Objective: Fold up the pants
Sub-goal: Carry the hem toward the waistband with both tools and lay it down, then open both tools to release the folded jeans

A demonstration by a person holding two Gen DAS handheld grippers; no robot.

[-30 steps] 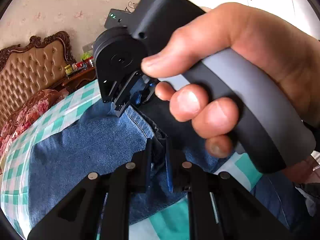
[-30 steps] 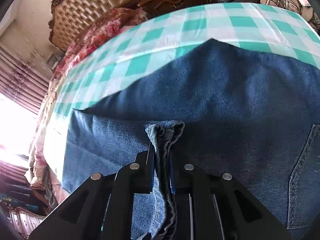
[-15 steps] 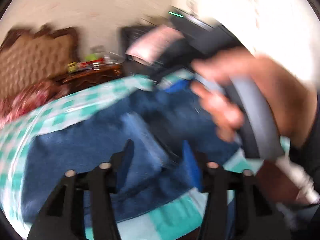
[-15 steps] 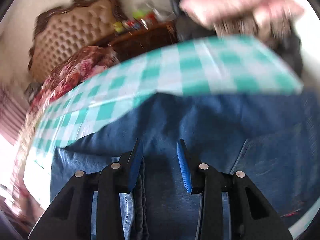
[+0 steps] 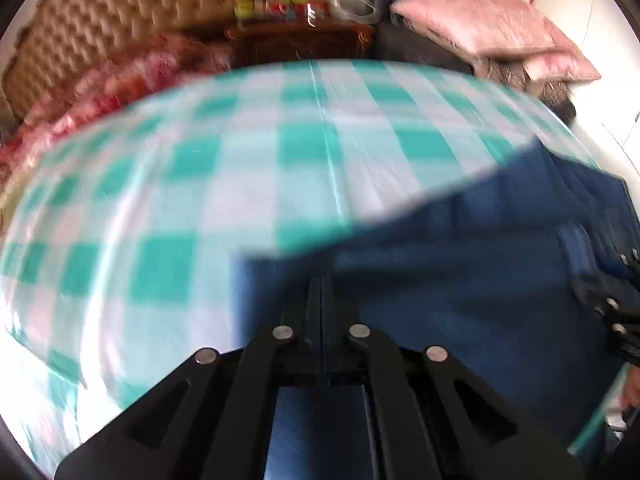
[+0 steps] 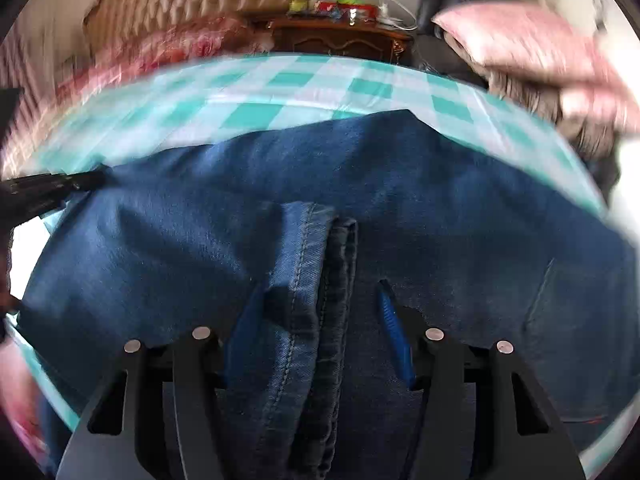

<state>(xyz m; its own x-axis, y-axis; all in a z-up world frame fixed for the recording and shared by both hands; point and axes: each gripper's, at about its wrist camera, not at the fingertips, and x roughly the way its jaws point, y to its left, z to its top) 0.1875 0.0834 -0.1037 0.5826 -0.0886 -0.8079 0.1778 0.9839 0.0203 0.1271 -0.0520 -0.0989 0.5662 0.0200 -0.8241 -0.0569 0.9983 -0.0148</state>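
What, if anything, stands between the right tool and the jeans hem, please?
Nothing visible: the folded hem of the jeans already lies between the right tool's open jaws, which have just been opening.

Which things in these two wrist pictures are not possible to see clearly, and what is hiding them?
- Jeans: lower part, cut off by right wrist view's bottom edge and right gripper.
- Small items on the wooden cabinet: too small and blurred, both views.
- Cloth under the left gripper: hidden by its shut fingers, left wrist view blurred.

Blue denim pants [image 6: 460, 216] folded flat on checked bed sheet, hem edges bunched up front-centre.
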